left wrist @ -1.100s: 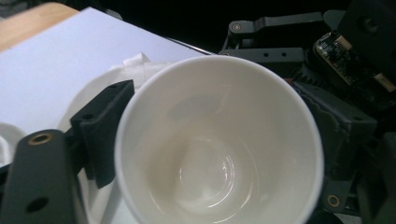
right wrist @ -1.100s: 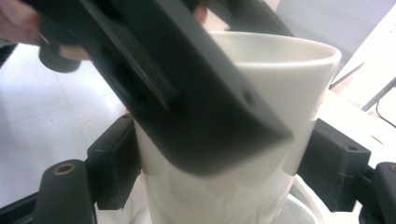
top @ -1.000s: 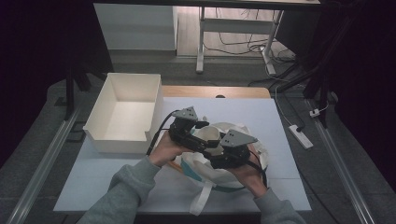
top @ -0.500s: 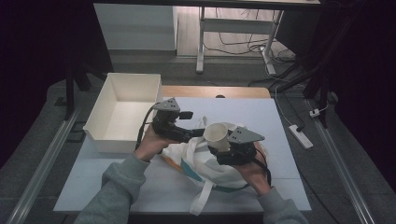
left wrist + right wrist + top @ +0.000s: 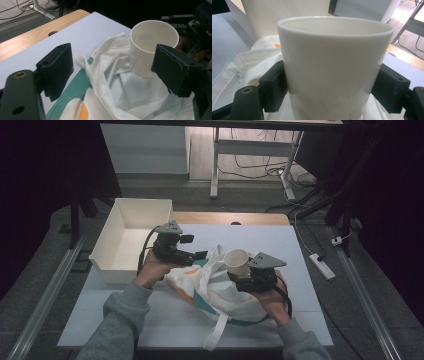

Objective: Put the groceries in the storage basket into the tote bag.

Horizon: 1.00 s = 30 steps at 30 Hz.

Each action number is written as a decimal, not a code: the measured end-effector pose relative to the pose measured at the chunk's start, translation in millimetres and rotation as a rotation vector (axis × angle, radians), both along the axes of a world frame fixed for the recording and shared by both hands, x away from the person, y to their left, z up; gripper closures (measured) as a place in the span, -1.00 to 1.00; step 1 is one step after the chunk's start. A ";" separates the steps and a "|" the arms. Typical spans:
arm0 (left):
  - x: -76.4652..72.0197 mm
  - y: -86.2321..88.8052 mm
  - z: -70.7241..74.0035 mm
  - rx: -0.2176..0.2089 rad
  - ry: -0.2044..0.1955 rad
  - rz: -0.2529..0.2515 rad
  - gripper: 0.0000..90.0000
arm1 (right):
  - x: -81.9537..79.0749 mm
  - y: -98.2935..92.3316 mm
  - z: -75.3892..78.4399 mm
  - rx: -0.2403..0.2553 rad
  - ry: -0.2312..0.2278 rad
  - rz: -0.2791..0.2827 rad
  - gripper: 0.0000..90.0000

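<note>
1. The right claw (image 5: pixel 239 272) clamped the white cup (image 5: pixel 237 260), one jaw pressed on each side of its wall, as the right gripper view (image 5: pixel 332 97) showed up close.
2. The cup (image 5: pixel 334 62) stood upright with its mouth open to the top, held just above the cloth bag (image 5: pixel 215 290) at the middle of the surface (image 5: pixel 300 250).
3. The left claw (image 5: pixel 197 254) was released, jaws spread wide with nothing between the pads; in the left gripper view (image 5: pixel 117 75) only the bag's cloth lay beyond them.
4. From that same view the cup (image 5: pixel 150 52) sat to the right of the left claw, apart from it, over the rumpled folds of the bag (image 5: pixel 112 85).
5. The bag was white with teal and orange patches, crumpled on the white surface, and one strap trailed toward the near edge.
6. The left hand (image 5: pixel 152 270) held its gripper at the bag's left end, near the white box (image 5: pixel 112 240).
7. The box sat at the far left of the surface, open at the top, well apart from the cup.
8. The right hand (image 5: pixel 272 302) came in from the near right, under its gripper.
</note>
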State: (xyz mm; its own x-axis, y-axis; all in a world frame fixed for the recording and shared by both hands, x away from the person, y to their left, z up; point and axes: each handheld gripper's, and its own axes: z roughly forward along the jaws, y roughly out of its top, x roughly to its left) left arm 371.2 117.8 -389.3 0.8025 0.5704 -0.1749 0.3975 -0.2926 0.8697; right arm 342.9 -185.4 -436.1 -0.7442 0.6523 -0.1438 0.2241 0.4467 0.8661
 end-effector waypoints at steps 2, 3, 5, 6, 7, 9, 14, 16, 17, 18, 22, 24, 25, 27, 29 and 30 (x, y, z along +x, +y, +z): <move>0.7 2.1 0.2 -0.003 0.002 0.006 -0.61 | 2.4 1.7 -2.2 0.004 0.014 0.000 -0.51; 1.0 3.0 0.3 -0.004 0.002 0.008 -0.61 | 3.5 2.7 -3.3 0.000 0.020 0.001 -0.51; 1.3 4.5 0.4 -0.004 0.004 0.010 -0.61 | 5.2 5.3 -6.1 -0.006 0.027 0.003 -0.51; 1.5 5.0 0.5 -0.003 0.003 0.011 -0.61 | 5.6 6.4 -7.5 -0.007 0.031 0.004 -0.51; 1.7 5.4 0.5 -0.001 0.003 0.012 -0.61 | 6.2 7.1 -8.5 -0.011 0.035 0.006 -0.51; 2.5 6.1 0.2 -0.002 0.006 0.013 -0.61 | 7.5 8.9 -10.8 -0.015 0.040 0.010 -0.51; 3.7 5.3 -1.2 0.012 0.017 0.007 -0.61 | 11.4 18.1 -18.1 -0.027 0.067 0.027 -0.51; 3.6 4.4 -1.3 0.015 0.018 0.003 -0.61 | 13.2 23.6 -21.4 -0.037 0.075 0.040 -0.51; 3.5 4.1 -1.3 0.016 0.019 0.001 -0.61 | 14.6 27.0 -23.1 -0.041 0.080 0.046 -0.51; 3.4 3.9 -1.4 0.017 0.019 0.000 -0.61 | 16.5 30.6 -25.0 -0.045 0.081 0.054 -0.51; 3.6 4.9 -1.4 0.017 0.020 0.000 -0.61 | 25.6 46.2 -31.5 -0.045 0.096 0.082 -0.51; 3.6 6.2 -1.4 0.015 0.021 0.003 -0.61 | 29.3 52.5 -34.8 -0.048 0.096 0.091 -0.50; 3.6 6.9 -1.3 0.015 0.021 0.004 -0.60 | 30.8 54.3 -36.2 -0.048 0.100 0.097 -0.51; 3.6 8.0 -1.2 0.014 0.020 0.005 -0.60 | 32.3 54.3 -38.2 -0.047 0.115 0.100 -0.50; 3.8 8.4 -1.3 0.013 0.021 0.007 -0.60 | 33.9 51.7 -40.5 -0.038 0.138 0.098 -0.50; 3.7 8.2 -1.3 0.014 0.021 0.006 -0.60 | 34.9 50.4 -42.5 -0.033 0.149 0.098 -0.50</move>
